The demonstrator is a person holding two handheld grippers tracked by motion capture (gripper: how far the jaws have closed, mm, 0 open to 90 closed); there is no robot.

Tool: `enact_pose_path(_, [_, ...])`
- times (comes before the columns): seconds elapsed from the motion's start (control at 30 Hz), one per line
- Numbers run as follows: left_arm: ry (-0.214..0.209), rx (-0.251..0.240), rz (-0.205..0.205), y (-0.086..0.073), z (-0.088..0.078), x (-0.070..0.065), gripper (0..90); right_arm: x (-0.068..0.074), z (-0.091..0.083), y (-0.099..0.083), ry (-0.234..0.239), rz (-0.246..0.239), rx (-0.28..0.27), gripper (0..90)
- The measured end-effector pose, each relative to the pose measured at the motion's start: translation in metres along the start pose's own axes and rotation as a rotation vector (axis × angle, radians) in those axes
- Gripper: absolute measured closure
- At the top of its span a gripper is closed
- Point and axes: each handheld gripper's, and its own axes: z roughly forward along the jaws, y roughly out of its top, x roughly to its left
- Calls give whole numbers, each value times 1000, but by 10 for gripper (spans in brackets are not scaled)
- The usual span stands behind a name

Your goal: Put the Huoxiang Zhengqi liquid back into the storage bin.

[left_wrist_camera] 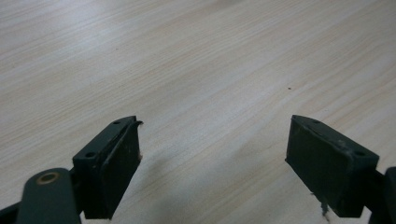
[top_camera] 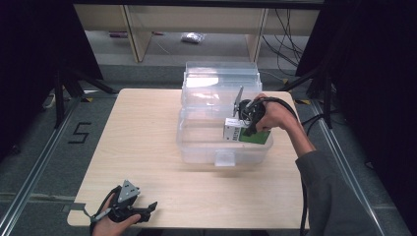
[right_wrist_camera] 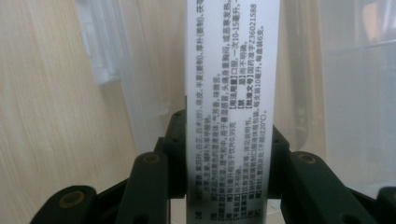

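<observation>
Left gripper (top_camera: 147, 209): lay idle at table's (top_camera: 147, 147) near edge, jaws wide, nothing between
Right gripper (top_camera: 244, 124): clamped on box (top_camera: 248, 133) over clear bin (top_camera: 223, 147)
Risk: box could snag bin's wall — tilted entry — or slip out

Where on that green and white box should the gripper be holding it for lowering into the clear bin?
Across its two broad faces, from above, as the right gripper grips it now: the right gripper view shows the pads pressed on both sides of the narrow printed edge of the green and white box. The box is thin and flat, and that grip probably clears the walls of the clear bin.
</observation>
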Motion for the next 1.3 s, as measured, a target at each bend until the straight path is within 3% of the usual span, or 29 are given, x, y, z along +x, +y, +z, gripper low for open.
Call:
enact_pose_path(0.2, [2,1,-6,0,0,0,169,-2,8,-4,12,-22,0,644])
enact_pose_path(0.23, [-16,9,-3,0,0,0,169,-3,11,-5,16,-43,-17,644])
enact_pose_path(0.3, [-8,5,-4,0,0,0,169,-1,13,-7,14,-20,11,644])
enact_pose_path(0.37, [5,5,-4,0,0,0,169,-1,17,-8,11,-36,11,644])
enact_pose_path(0.5, [-13,7,-4,0,0,1,169,0,20,-9,19,-35,20,643])
enact_pose_path(0.57, [-12,5,-4,0,1,1,169,-2,24,-11,19,-43,-9,643])
enact_pose_path(0.6, [-14,8,-4,0,0,1,169,-1,25,-11,27,-29,-4,643])
enact_pose_path(0.7, [-5,0,-16,0,2,0,169,-3,28,-11,33,-59,-5,642])
enact_pose_path(0.8, [-13,11,-2,0,1,1,169,-4,34,-13,27,-66,-17,641])
enact_pose_path(0.83, [-5,5,-9,0,2,1,169,-1,36,-14,43,-32,16,641])
enact_pose_path(0.87, [-5,5,-9,0,2,1,169,-1,36,-14,43,-32,16,641])
enact_pose_path(0.9, [-9,7,-6,0,1,1,169,-3,39,-14,35,-67,-2,641])
enact_pose_path(0.93, [-13,11,-1,0,1,1,169,-2,39,-15,40,-37,17,641])
enact_pose_path(1.03, [-15,14,-2,0,1,1,169,-1,41,-15,44,-28,24,640])
enact_pose_path(1.07, [-16,14,-2,0,1,1,169,-2,43,-15,53,-52,24,639])
enact_pose_path(1.13, [-15,14,-2,0,1,1,169,0,45,-15,55,-30,27,639])
enact_pose_path(1.3, [-13,14,-1,0,1,1,169,-2,50,-16,55,-66,22,635])
